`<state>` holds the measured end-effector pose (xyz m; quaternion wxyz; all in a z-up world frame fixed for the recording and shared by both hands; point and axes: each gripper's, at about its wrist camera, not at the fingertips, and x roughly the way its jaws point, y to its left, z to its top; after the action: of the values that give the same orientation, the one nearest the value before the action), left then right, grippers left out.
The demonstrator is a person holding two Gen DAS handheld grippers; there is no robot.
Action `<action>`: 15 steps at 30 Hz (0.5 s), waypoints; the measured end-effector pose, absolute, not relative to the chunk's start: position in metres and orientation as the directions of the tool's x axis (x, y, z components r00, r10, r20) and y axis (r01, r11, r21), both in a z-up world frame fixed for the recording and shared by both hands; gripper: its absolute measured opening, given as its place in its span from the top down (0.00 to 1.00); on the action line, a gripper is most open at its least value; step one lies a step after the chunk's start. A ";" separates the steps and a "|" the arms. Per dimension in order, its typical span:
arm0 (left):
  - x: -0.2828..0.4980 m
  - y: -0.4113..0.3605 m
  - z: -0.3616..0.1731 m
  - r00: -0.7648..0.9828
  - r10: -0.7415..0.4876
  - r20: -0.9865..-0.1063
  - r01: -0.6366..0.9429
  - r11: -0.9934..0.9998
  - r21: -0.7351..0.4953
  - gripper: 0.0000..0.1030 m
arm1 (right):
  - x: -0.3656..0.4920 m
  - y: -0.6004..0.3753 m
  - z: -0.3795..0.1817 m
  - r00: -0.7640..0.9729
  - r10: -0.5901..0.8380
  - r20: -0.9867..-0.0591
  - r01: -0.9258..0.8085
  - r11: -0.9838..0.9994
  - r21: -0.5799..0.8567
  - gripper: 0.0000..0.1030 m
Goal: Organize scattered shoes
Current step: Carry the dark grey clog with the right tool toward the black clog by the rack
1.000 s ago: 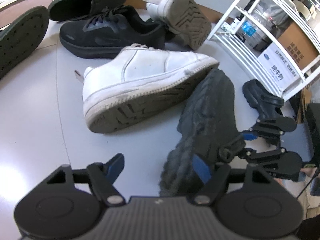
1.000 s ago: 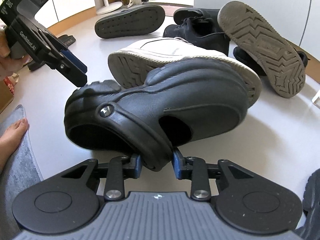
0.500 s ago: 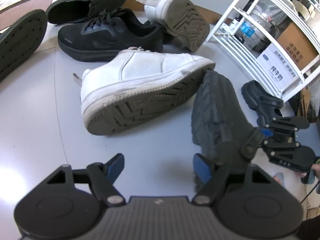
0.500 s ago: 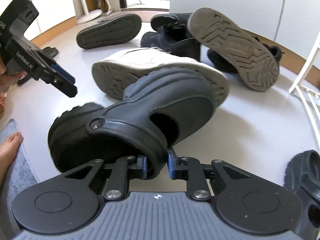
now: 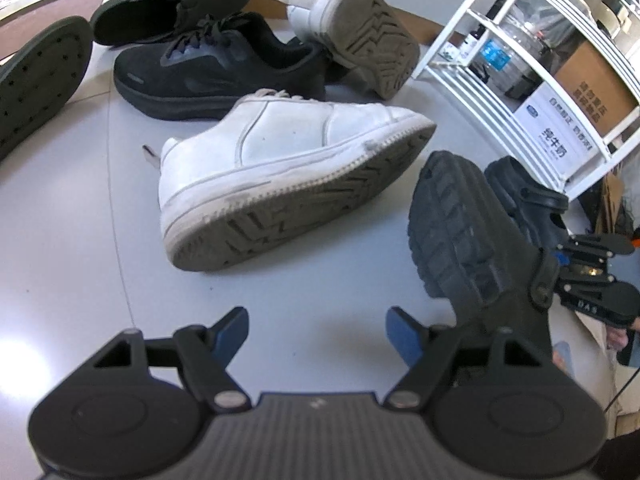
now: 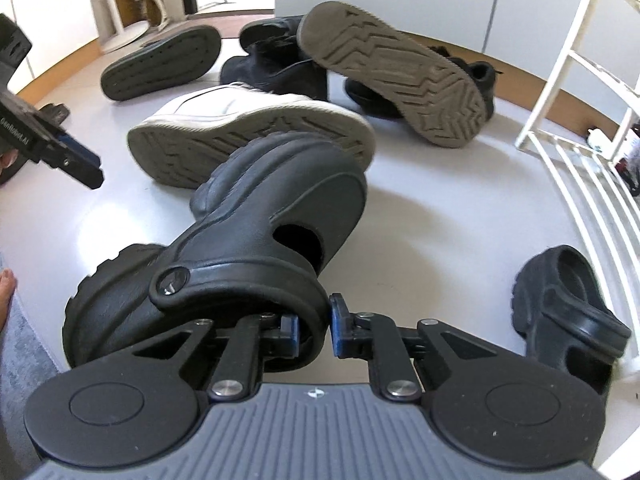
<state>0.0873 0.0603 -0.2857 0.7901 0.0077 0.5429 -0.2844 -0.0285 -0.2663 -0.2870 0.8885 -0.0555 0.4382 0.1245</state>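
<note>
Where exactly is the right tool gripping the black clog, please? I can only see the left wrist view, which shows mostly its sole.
Observer: The right tool is shut on the black clog by its heel strap, at the strap's rear bend.
Operator: Thank you. How does the other clog stand?
Observer: The other clog stands sole down on the floor near the white rack, opening upward.
Operator: Is anything behind the upturned white sneaker?
Observer: Yes, a second black sneaker lies behind the upturned white sneaker.
</note>
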 end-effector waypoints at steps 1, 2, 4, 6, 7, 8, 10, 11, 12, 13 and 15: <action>0.087 0.060 -0.286 0.248 -0.441 -0.863 0.459 0.837 -0.297 0.25 | -0.029 -0.267 -0.286 0.589 0.167 -0.791 -0.265 0.964 0.006 0.84; 0.087 0.060 -0.286 0.247 -0.441 -0.863 0.459 0.837 -0.297 0.25 | -0.030 -0.268 -0.285 0.592 0.161 -0.790 -0.260 0.966 0.002 0.84; 0.088 0.060 -0.286 0.247 -0.441 -0.862 0.459 0.837 -0.297 0.25 | -0.032 -0.269 -0.283 0.609 0.127 -0.783 -0.244 0.969 -0.033 0.85; 0.089 0.059 -0.286 0.248 -0.441 -0.863 0.459 0.838 -0.296 0.25 | -0.033 -0.270 -0.281 0.626 0.093 -0.774 -0.227 0.972 -0.066 0.85; 0.089 0.059 -0.287 0.247 -0.441 -0.863 0.460 0.837 -0.296 0.25 | -0.034 -0.271 -0.280 0.634 0.076 -0.770 -0.218 0.972 -0.083 0.85; 0.089 0.059 -0.287 0.247 -0.441 -0.863 0.461 0.837 -0.297 0.25 | -0.034 -0.271 -0.279 0.642 0.059 -0.765 -0.209 0.973 -0.100 0.85; 0.088 0.058 -0.287 0.245 -0.442 -0.863 0.463 0.835 -0.297 0.25 | -0.035 -0.272 -0.277 0.657 0.025 -0.754 -0.190 0.973 -0.133 0.85; 0.088 0.058 -0.287 0.244 -0.443 -0.863 0.464 0.835 -0.297 0.25 | -0.036 -0.273 -0.275 0.664 0.008 -0.748 -0.181 0.972 -0.150 0.85; 0.088 0.057 -0.287 0.243 -0.442 -0.863 0.465 0.834 -0.297 0.25 | -0.035 -0.273 -0.276 0.663 0.009 -0.749 -0.185 0.971 -0.151 0.85; 0.088 0.057 -0.287 0.241 -0.442 -0.864 0.466 0.834 -0.296 0.25 | -0.035 -0.272 -0.276 0.661 0.011 -0.750 -0.189 0.970 -0.153 0.84; 0.088 0.057 -0.288 0.242 -0.439 -0.865 0.465 0.835 -0.294 0.25 | -0.034 -0.271 -0.277 0.654 0.043 -0.756 -0.209 0.970 -0.126 0.81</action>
<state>0.0882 0.0569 -0.2877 0.7879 0.0116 0.5448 -0.2868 -0.0339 -0.2706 -0.2768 0.9036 -0.1013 0.4103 0.0698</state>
